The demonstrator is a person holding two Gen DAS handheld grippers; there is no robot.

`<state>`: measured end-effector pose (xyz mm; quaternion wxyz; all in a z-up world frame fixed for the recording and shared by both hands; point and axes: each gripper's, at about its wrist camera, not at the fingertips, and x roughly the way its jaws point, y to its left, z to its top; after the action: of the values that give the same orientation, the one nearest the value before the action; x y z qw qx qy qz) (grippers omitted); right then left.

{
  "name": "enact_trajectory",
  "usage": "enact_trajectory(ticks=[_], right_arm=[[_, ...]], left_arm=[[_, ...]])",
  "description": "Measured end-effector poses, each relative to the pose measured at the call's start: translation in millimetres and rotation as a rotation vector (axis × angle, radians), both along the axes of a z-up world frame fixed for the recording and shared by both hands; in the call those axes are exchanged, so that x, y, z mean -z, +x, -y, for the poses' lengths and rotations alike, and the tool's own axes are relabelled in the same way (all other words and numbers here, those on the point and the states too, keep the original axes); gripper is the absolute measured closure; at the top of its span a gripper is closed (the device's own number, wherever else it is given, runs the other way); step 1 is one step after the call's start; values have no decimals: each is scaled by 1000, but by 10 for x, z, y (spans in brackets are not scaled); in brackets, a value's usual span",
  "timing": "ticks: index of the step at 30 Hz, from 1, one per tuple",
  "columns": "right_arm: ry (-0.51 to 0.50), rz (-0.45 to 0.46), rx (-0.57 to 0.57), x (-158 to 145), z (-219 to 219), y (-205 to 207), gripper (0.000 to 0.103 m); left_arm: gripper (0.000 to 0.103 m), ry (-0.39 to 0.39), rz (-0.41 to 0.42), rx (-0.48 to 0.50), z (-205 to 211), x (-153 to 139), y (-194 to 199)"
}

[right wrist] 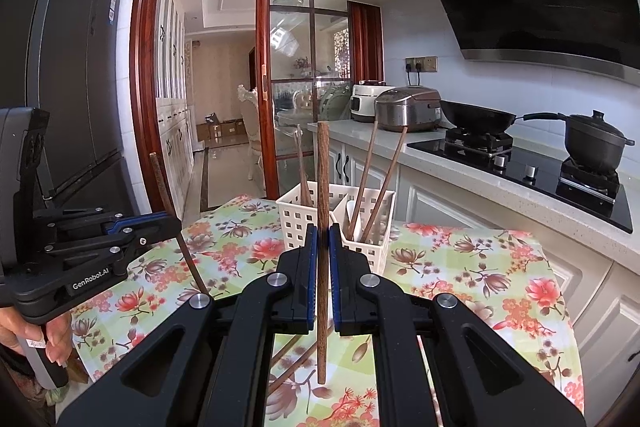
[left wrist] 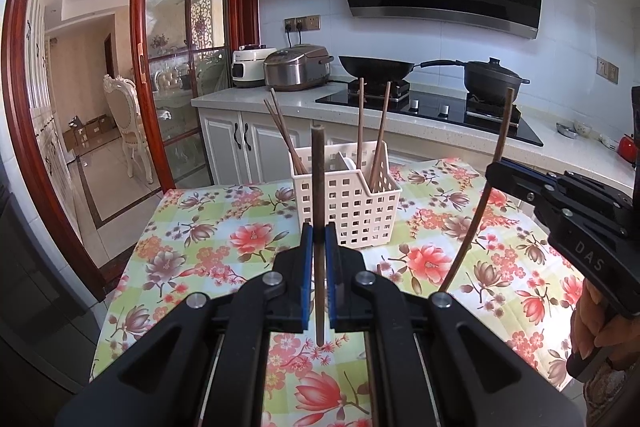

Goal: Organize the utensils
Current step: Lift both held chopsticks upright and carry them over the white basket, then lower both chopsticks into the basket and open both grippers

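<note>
My left gripper (left wrist: 319, 234) is shut on an upright brown chopstick (left wrist: 318, 187), held above the floral tablecloth in front of the white slotted utensil basket (left wrist: 352, 203). My right gripper (right wrist: 323, 235) is shut on another upright chopstick (right wrist: 322, 179), also in front of the basket (right wrist: 296, 215). The basket has two compartments, each holding two chopsticks (left wrist: 361, 123); a white spoon (right wrist: 352, 207) stands in the right one. The right gripper shows at the right of the left wrist view (left wrist: 496, 169), the left gripper at the left of the right wrist view (right wrist: 172, 223).
Loose chopsticks (right wrist: 292, 359) and a spoon (right wrist: 362, 349) lie on the tablecloth (left wrist: 224, 227) under the right gripper. Behind the table runs a counter with a rice cooker (left wrist: 296, 67), wok (left wrist: 376, 67) and black pot (left wrist: 494, 77). A fridge (right wrist: 76, 75) stands on the left.
</note>
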<state>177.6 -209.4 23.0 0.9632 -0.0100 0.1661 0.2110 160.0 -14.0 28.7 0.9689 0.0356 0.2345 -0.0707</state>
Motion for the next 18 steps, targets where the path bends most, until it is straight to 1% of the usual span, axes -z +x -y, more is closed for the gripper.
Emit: enact_trajectory(ticks=[9, 14, 18], right_arm=[[17, -46, -4, -65, 19, 285, 96], [30, -38, -1, -180, 31, 467, 96], [45, -24, 6, -302, 29, 660, 96]], left_arm=[[97, -17, -9, 33, -14, -141, 126], [97, -48, -13, 65, -61, -304, 321], [97, -46, 15, 68, -79, -477, 474]])
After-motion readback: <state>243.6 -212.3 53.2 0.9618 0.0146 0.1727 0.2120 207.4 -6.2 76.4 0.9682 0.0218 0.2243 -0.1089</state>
